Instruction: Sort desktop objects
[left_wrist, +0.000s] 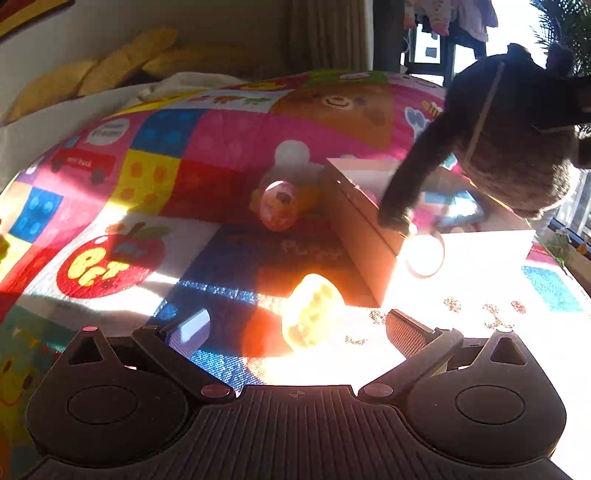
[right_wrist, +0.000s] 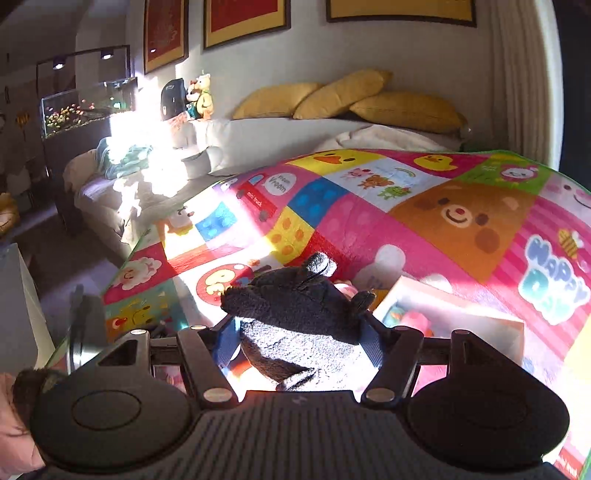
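Note:
A dark fluffy plush toy (right_wrist: 295, 314) fills the gap between the fingers of my right gripper (right_wrist: 301, 326), which is shut on it. In the left wrist view the same plush toy (left_wrist: 517, 129) hangs in the air at the upper right, above an open cardboard box (left_wrist: 362, 229), with a ring (left_wrist: 424, 254) dangling from its limb. My left gripper (left_wrist: 295, 328) stands open low over the mat. A sunlit yellow toy (left_wrist: 312, 312) lies between its fingers, untouched. A pink patterned ball (left_wrist: 279, 206) rests left of the box.
A colourful cartoon play mat (right_wrist: 369, 221) covers the surface. The box (right_wrist: 454, 314) holds several toys. Behind it are a sofa with yellow cushions (right_wrist: 343, 96), small plush figures (right_wrist: 201, 96) and a fish tank (right_wrist: 85, 107). A hand (right_wrist: 14, 424) shows at the lower left.

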